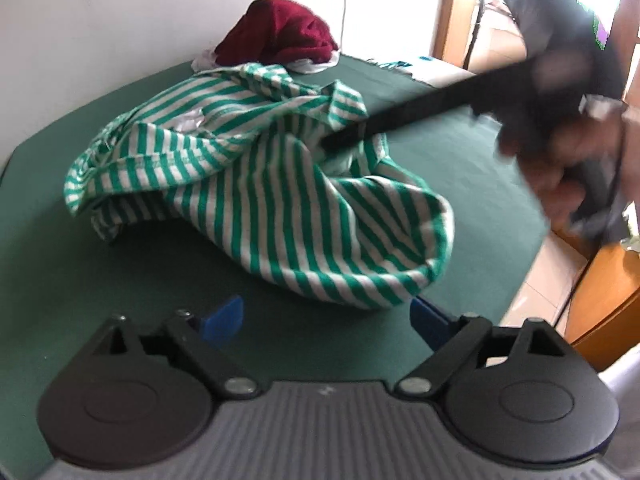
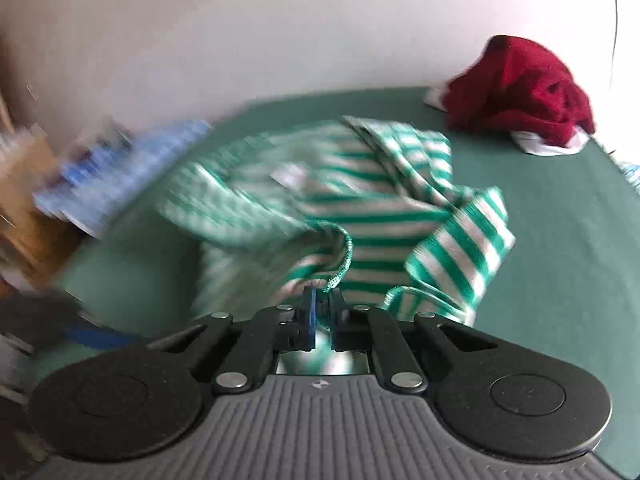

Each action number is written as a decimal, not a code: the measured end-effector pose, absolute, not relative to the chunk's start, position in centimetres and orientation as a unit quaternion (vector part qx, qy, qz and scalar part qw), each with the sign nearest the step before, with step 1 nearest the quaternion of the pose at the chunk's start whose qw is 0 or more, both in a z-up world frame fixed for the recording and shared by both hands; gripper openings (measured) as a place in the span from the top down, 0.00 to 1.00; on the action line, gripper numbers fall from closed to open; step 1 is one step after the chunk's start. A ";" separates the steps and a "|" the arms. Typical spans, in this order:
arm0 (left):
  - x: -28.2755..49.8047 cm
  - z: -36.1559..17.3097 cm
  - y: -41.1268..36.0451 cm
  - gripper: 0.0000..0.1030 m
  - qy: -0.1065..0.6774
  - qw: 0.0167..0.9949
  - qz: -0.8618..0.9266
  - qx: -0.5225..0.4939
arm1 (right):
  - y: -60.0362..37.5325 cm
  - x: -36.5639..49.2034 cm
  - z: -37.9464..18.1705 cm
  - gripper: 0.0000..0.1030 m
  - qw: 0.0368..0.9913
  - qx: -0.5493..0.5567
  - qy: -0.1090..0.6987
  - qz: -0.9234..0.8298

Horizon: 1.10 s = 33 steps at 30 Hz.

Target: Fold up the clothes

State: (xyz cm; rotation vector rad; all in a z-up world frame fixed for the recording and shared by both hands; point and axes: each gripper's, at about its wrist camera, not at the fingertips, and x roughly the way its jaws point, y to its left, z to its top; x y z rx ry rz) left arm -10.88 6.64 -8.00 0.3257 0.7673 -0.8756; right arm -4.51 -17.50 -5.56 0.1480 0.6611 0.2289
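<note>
A green-and-white striped shirt (image 1: 256, 184) lies crumpled in a heap on the green table (image 1: 80, 264). My left gripper (image 1: 324, 320) is open just in front of the shirt's near hem, nothing between its blue fingers. In the right wrist view my right gripper (image 2: 323, 304) is shut on an edge of the striped shirt (image 2: 380, 216), lifting that part. From the left wrist view the right gripper (image 1: 344, 138) reaches in from the right as a long black bar, held by a blurred hand (image 1: 560, 168).
A dark red garment (image 1: 280, 32) on white cloth sits at the table's far edge by the white wall. Blurred blue-and-white items (image 2: 120, 176) lie at the left in the right wrist view. Beyond the table's right edge are tiled floor and wooden furniture (image 1: 600, 300).
</note>
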 end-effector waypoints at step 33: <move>-11.2 -7.2 6.8 0.03 0.354 0.809 -0.446 0.150 | -14.6 -13.9 -5.8 0.95 0.922 -0.012 0.361 0.136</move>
